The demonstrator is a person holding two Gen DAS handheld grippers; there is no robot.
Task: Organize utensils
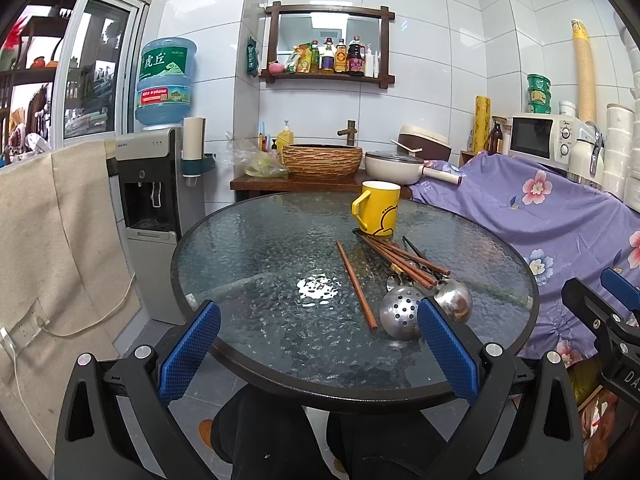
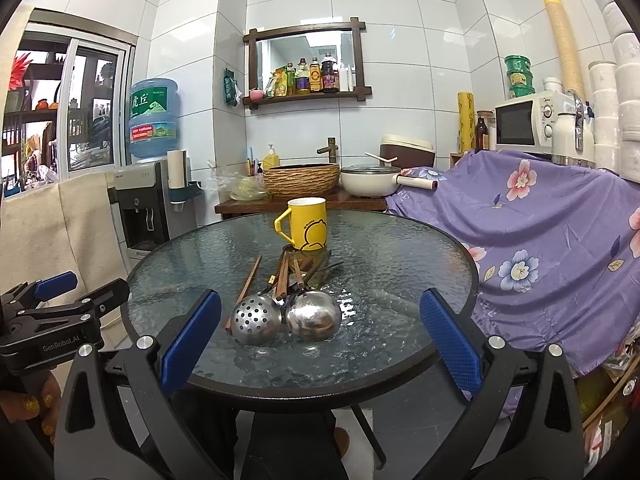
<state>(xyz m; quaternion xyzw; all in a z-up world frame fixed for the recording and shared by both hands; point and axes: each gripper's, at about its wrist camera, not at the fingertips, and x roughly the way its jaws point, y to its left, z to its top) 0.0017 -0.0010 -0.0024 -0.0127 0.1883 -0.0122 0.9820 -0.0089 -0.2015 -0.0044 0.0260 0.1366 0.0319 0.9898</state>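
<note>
The utensils lie in a loose heap on the round glass table (image 2: 400,240), just near of the yellow mug (image 2: 306,224), which stands upright toward the far side. The skimmer (image 2: 256,322) and ladle (image 2: 314,316) rest side by side with bowls toward the near edge and handles running away toward the mug. Brown chopsticks (image 2: 284,276) lie over those handles along much the same near-far line; one stick (image 1: 356,286) lies apart to the left, slanting.

The right gripper (image 2: 320,340) hangs above the near rim, fingers spread wide and holding nothing, the two bowls straight ahead between them. The left gripper (image 1: 320,344) is likewise wide open and empty, but the heap sits to its right, the skimmer (image 1: 400,316) just beside its right finger. I judge the right one better lined up, though a grasp across the handles would need it to reach past the bowls.

Where the handles cross under the chopsticks is tangled and dark; smaller pieces there cannot be counted or named
</note>
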